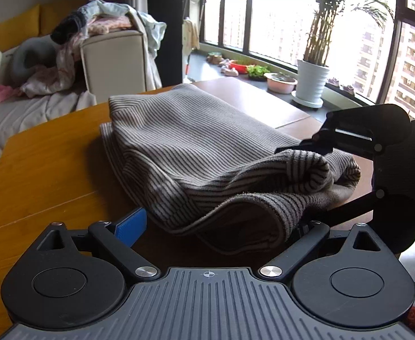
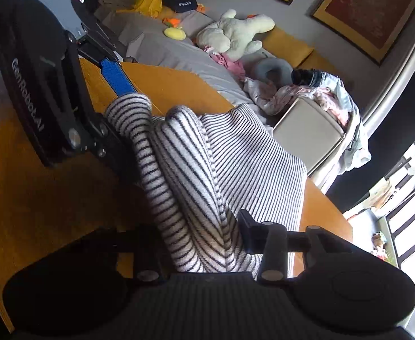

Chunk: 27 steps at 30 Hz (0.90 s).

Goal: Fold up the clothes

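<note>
The word "GenRobot.AI" is written in pale letters down the side of the black left gripper (image 2: pixel 114 82), seen at the left in the right wrist view. A dark cap (image 2: pixel 180 1) lies far back on the bed and has small white letters, too tiny to read.

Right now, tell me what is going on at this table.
A person is folding a striped knit garment on a wooden table, with a handheld gripper in each hand. The left gripper has its jaws spread wide around the near folded edge, not clamped. The right gripper has cloth bunched between its jaws at the other end. The garment lies doubled over, partly folded. More clothes are heaped on a beige chair behind the table.
</note>
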Tool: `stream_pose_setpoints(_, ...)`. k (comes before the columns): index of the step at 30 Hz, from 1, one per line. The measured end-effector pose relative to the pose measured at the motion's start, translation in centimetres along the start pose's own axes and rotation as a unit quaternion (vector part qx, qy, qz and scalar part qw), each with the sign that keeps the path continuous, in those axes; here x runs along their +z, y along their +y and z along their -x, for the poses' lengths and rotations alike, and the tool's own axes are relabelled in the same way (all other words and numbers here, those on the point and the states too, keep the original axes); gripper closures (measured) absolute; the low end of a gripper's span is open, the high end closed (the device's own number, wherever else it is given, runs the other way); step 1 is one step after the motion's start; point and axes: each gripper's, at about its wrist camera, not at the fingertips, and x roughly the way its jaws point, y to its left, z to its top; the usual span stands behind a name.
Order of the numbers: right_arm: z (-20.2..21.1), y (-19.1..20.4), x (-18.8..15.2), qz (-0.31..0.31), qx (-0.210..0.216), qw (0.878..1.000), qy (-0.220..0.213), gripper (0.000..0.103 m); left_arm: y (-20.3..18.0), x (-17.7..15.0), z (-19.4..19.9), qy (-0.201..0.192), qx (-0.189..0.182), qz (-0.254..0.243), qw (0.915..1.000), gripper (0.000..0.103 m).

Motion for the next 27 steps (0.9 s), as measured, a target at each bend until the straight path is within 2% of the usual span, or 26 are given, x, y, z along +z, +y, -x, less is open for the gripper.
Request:
stream_pose_setpoints(4,1.7,-0.1,0.5,-0.002,0.016,1.000,0.007,0.075,0.9,0.0,0.9,-0.006,0.005,0.017,0.9998,0.005)
stream_pose_setpoints(6,2.6,-0.2,0.7,-0.005,0.027,1.000,0.012,0.078,2.2,0.2,1.7,-0.014,0.014,0.042,0.9989,0.005)
stream_pose_setpoints(13,5.9,-0.5,1.4,-0.012,0.064,0.998,0.027,0.080,6.7,0.7,4.8,-0.046,0.043,0.130,0.9895,0.005)
stream_pose_setpoints(15,7.1,-0.6,1.7,-0.008,0.074,0.997,0.031,0.079,6.1,1.3,4.3,-0.050,0.033,0.121,0.9908,0.005)
stream_pose_setpoints(17,9.0,-0.8,2.5,0.021,0.082,0.996,0.032,0.079,4.9,2.0,2.9,-0.048,0.014,0.104,0.9933,0.005)
stream_pose_setpoints(22,13.5,-1.8,4.6,0.090,0.100,0.990,0.031,0.079,2.1,2.2,-1.0,-0.023,-0.002,0.030,0.9993,0.010)
stream_pose_setpoints(25,11.8,-5.2,7.1,0.070,0.117,0.991,0.016,0.076,1.6,1.3,-2.5,0.002,-0.006,-0.004,1.0000,0.015)
stream_pose_setpoints(27,7.9,-7.0,8.0,0.056,0.143,0.988,0.018,0.071,1.9,0.4,-3.0,0.015,-0.014,-0.004,0.9998,0.019)
